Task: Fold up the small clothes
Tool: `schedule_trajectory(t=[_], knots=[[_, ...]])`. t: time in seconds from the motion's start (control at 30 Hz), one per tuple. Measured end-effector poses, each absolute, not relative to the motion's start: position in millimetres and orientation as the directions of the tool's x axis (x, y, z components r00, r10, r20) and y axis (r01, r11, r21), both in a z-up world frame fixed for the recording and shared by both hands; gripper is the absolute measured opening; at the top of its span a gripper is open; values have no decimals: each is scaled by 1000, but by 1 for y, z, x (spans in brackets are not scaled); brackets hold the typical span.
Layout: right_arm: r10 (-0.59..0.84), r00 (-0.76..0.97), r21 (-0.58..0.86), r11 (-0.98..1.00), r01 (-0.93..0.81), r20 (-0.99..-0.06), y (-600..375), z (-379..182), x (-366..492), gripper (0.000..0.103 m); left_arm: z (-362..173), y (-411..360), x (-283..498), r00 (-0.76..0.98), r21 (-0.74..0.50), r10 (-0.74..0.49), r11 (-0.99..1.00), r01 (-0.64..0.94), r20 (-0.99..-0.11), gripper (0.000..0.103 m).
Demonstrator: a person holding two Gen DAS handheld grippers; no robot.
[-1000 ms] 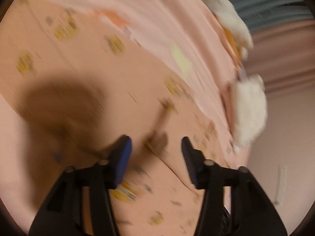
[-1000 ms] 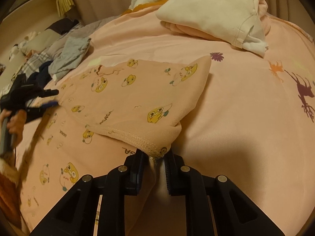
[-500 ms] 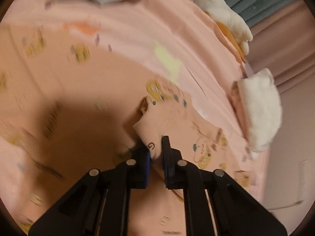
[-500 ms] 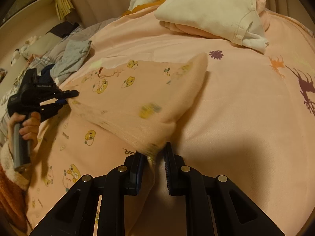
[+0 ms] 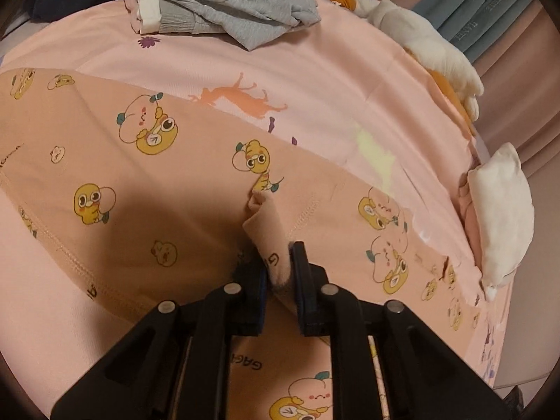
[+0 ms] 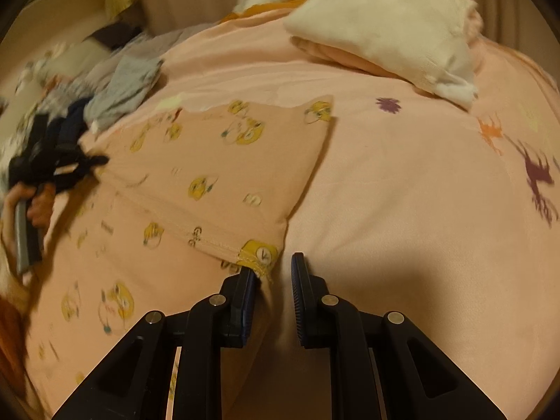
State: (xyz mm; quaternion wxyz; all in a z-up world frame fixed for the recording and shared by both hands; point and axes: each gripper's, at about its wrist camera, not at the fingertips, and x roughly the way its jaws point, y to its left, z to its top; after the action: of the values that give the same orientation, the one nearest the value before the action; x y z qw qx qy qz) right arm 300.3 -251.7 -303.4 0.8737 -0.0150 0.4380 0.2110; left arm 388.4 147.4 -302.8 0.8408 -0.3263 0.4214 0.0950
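A peach garment with yellow cartoon prints (image 5: 175,182) lies spread on the pink bedcover (image 5: 350,87). My left gripper (image 5: 280,273) pinches a raised fold of its hem; its jaws are opening slightly with the cloth still pressed between the pads. In the right wrist view the same garment (image 6: 217,175) shows one flap folded over. My right gripper (image 6: 274,273) is shut on the flap's near corner. At the far left of that view, a hand (image 6: 35,203) holds the left gripper (image 6: 94,161) at the garment's other edge.
Grey clothes (image 5: 227,3) are heaped at the bed's far side. A folded white garment (image 5: 500,210) and a white plush (image 5: 430,42) lie near the right edge, with curtains behind. In the right view the white garment (image 6: 385,24) sits beyond the flap.
My left gripper went from open over the garment to shut on a fold of its hem and shifted along the edge. The right gripper stayed put, still gripping the corner.
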Motion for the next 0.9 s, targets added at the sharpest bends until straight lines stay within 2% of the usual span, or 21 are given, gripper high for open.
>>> schedule_trajectory(t=[0.1, 0.17, 0.27, 0.37, 0.47, 0.6, 0.63, 0.77, 0.87, 0.9], knots=[[371, 518, 179, 906, -383, -771, -255, -303, 303, 15, -293, 158, 385, 623, -506, -143, 733, -456, -769, 32], [388, 508, 203, 902, -382, -769, -258, -304, 305, 15, -280, 171, 376, 632, -491, -106, 731, -474, -768, 52], [411, 494, 240, 896, -373, -766, -263, -305, 307, 15, -264, 202, 351, 665, -477, -5, 701, -530, -747, 62], [427, 488, 256, 889, -379, -761, -264, -305, 306, 17, -264, 243, 323, 648, -485, 41, 627, -609, -761, 65], [460, 469, 295, 875, -384, -754, -265, -303, 304, 29, -271, 287, 294, 611, -505, 38, 525, -685, -790, 65], [560, 392, 419, 820, -391, -730, -270, -297, 302, 74, -281, 343, 255, 567, -476, 126, 414, -776, -814, 67], [583, 377, 443, 804, -397, -720, -271, -295, 301, 78, -285, 354, 249, 571, -489, 137, 380, -785, -809, 70], [580, 414, 439, 810, -390, -702, -278, -285, 295, 78, -297, 387, 238, 660, -610, 110, 293, -736, -743, 71], [572, 429, 446, 818, -363, -700, -283, -287, 298, 78, -290, 404, 243, 649, -591, 214, 281, -757, -730, 69], [564, 434, 446, 824, -350, -703, -284, -288, 300, 78, -290, 409, 246, 634, -573, 241, 281, -770, -735, 64]])
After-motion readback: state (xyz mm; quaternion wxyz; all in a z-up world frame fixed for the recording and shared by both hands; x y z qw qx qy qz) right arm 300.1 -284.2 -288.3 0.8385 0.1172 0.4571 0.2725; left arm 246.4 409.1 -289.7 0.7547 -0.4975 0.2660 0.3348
